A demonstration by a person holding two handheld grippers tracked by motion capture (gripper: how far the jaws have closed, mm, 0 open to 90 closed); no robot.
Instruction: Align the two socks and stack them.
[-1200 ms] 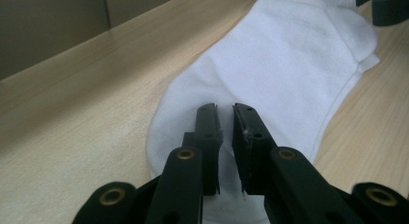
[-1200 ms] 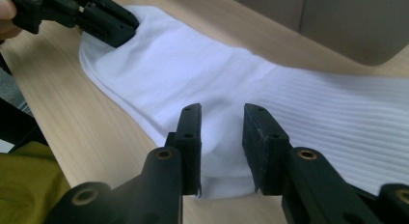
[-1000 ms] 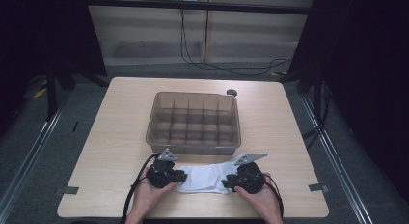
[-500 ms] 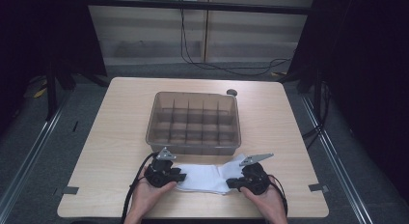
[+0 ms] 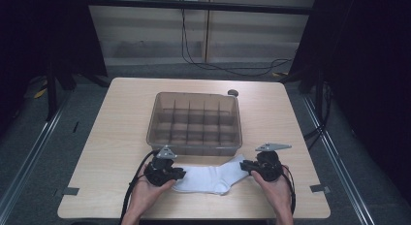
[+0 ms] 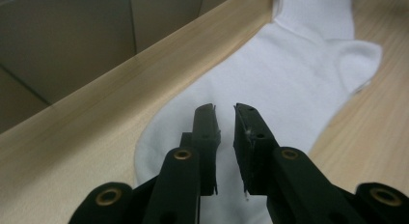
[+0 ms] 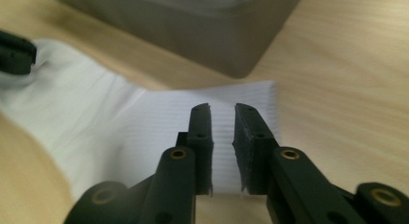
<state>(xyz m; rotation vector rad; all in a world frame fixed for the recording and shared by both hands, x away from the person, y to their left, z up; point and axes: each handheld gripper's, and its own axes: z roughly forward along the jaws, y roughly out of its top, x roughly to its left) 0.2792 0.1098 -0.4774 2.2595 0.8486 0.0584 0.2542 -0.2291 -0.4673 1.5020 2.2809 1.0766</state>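
A white sock (image 5: 213, 179) lies flat near the table's front edge, stretched between my two grippers. My left gripper (image 5: 179, 174) rests over its toe end (image 6: 289, 79). Its jaws (image 6: 224, 108) stand a narrow gap apart and have just been closing, with smooth fabric under them and nothing visibly pinched. My right gripper (image 5: 244, 166) is over the ribbed cuff (image 7: 120, 122). Its jaws (image 7: 222, 106) have just been opening a little and are also slightly apart, above the flat cuff. In the right gripper view, a left jaw tip (image 7: 14, 52) shows on the sock's far end.
A translucent grey box (image 5: 194, 137) with several divided compartments stands just behind the sock, its wall close to both grippers (image 7: 193, 31) (image 6: 72, 40). A small dark round object (image 5: 233, 93) lies behind the box. Bare tabletop flanks the box on both sides.
My right gripper has moved to the right. The sock's cuff end, bunched up half a second ago, now lies drawn out flat. The left gripper has stayed put.
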